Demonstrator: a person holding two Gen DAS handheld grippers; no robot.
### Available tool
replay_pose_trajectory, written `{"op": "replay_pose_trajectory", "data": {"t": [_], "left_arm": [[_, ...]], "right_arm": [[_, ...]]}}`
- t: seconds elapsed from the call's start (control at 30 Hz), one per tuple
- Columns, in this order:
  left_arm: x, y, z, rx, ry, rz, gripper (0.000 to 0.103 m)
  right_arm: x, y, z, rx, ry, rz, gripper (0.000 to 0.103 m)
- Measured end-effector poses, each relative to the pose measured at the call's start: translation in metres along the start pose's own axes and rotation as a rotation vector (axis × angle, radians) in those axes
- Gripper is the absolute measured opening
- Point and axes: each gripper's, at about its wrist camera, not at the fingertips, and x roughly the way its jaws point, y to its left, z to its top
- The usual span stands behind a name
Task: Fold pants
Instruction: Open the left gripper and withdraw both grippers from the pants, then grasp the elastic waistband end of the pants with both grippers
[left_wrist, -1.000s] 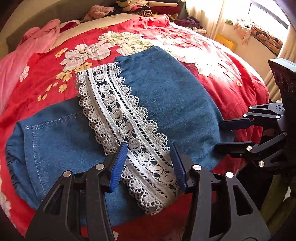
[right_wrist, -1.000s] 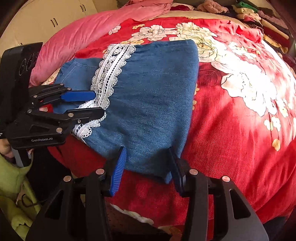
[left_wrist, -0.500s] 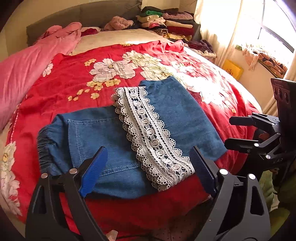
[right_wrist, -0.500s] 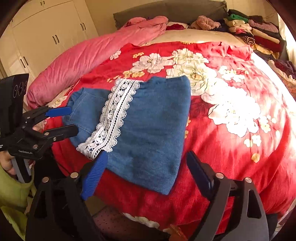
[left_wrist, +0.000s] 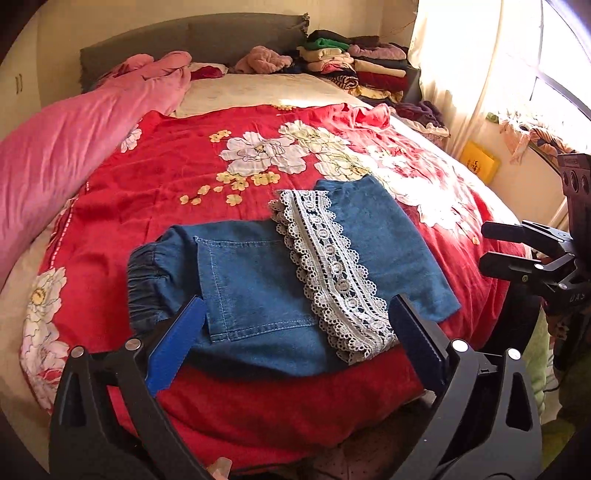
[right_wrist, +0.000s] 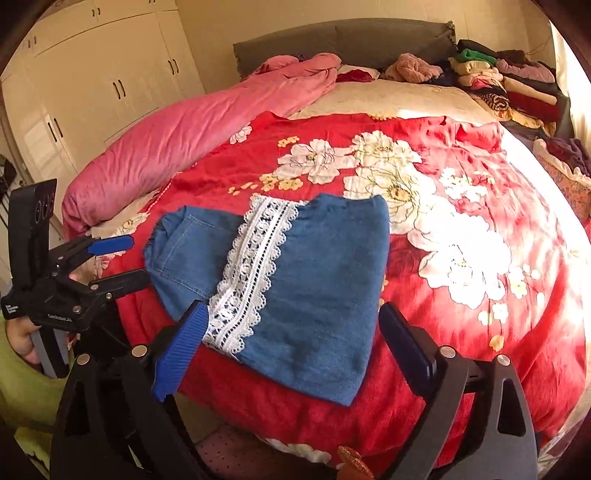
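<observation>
Denim pants (left_wrist: 258, 280) lie folded; both claws opening, empty; only right view shows wardrobe (right_wrist: 110, 85).

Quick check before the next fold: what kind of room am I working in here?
A bedroom, most likely in a home. The pants lie on a bed with a red floral blanket and grey headboard, folded clothes are stacked by it, and a white wardrobe stands alongside.

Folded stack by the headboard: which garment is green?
The green garment near the top of the clothes stack; those below it are cream, pink, red or purple, none green.
</observation>
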Motion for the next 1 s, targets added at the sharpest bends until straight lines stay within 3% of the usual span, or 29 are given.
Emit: {"op": "replay_pose_trajectory", "data": {"t": [0.37, 0.67, 1.0], "left_arm": [[-0.012, 0.042, -0.014, -0.109, -0.01, 0.021, 0.093], [-0.012, 0.1, -0.036, -0.286, 0.011, 0.053, 0.093], [0.009, 0.126, -0.053, -0.408, 0.046, -0.012, 0.093]], "right_arm": [[0.014, 0.035, 0.038, -0.057, -0.001, 0.042, 0.098], [0.055, 0.079, 0.083, -0.132, 0.032, 0.115, 0.098], [0.11, 0.12, 0.121, -0.22, 0.105, 0.16, 0.098]]}}
